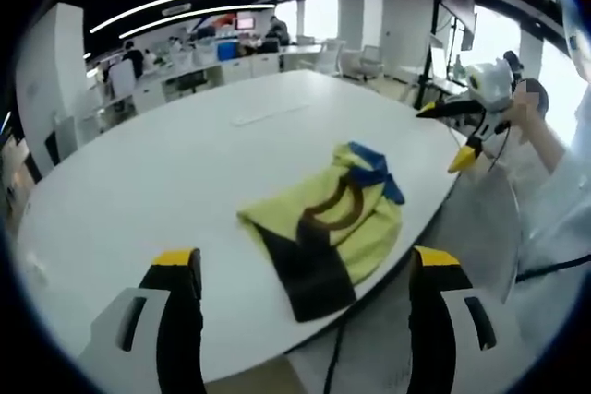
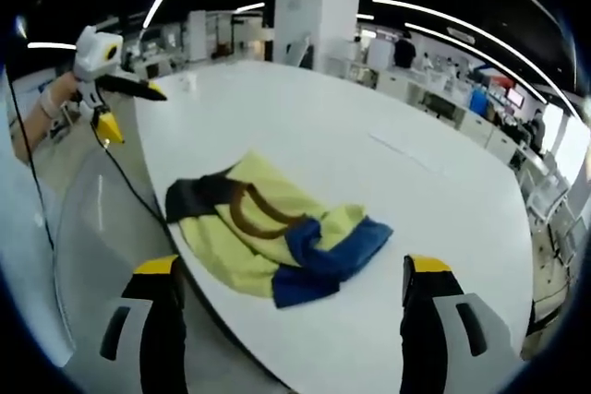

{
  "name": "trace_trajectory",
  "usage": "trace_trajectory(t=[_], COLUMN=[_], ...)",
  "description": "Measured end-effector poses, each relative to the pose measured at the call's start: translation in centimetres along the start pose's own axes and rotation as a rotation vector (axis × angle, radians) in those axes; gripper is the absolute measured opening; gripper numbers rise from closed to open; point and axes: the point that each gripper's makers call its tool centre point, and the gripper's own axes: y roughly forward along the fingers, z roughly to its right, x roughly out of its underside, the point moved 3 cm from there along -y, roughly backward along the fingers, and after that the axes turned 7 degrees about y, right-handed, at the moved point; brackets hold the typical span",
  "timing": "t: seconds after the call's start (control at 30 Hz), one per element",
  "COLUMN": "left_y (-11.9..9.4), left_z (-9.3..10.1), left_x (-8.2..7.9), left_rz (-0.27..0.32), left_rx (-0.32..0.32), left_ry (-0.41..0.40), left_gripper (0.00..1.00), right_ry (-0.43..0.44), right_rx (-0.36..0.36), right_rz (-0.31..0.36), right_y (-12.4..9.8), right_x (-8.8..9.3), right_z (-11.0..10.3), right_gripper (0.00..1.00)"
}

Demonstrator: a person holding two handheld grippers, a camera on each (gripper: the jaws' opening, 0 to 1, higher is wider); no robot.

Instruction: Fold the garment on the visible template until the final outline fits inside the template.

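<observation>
1. The garment (image 1: 325,223) lies crumpled on the white table (image 1: 185,163), close to the table's near edge. In the left gripper view it sits ahead of the jaws and between their lines, nearer the right-hand jaw.
2. It is mostly pale yellow-green. A black panel forms the end nearest the left gripper (image 1: 305,269), a brown curved band crosses the middle, and a blue part bunches at the far end.
3. The cloth is rumpled and loosely folded over itself, with an uneven outline; one black corner reaches the table edge.
4. In the right gripper view the garment (image 2: 268,228) lies just ahead of the jaws, between them. Here the blue part is nearest the right gripper (image 2: 294,269) and the black panel lies off toward the left-hand jaw's side.
5. The left gripper's jaws stand wide apart, black with yellow tips, and hold nothing; they hang short of the garment, not touching it.
6. The right gripper's jaws are likewise spread wide and empty, apart from the cloth.
7. The right gripper (image 1: 466,131) appears at the far right of the left gripper view, off the table's edge, held by a person's hand, with its yellow tips parted.
8. The left gripper (image 2: 115,103) shows at the upper left of the right gripper view, beside the table's edge.
9. Desks, chairs and people stand in the office beyond the table.
</observation>
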Motion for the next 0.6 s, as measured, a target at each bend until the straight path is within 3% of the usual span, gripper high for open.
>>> trace_trajectory(t=[0.6], left_y=[2.5], left_z=[0.1], left_x=[0.0], left_rz=[0.005], left_rx=[0.057], left_ry=[-0.018], left_gripper=[0.82], right_ry=[-0.017], right_rx=[-0.048], right_rz=[-0.016], right_y=[1.7], right_x=[-0.3], right_z=[-0.2], right_gripper=[0.91])
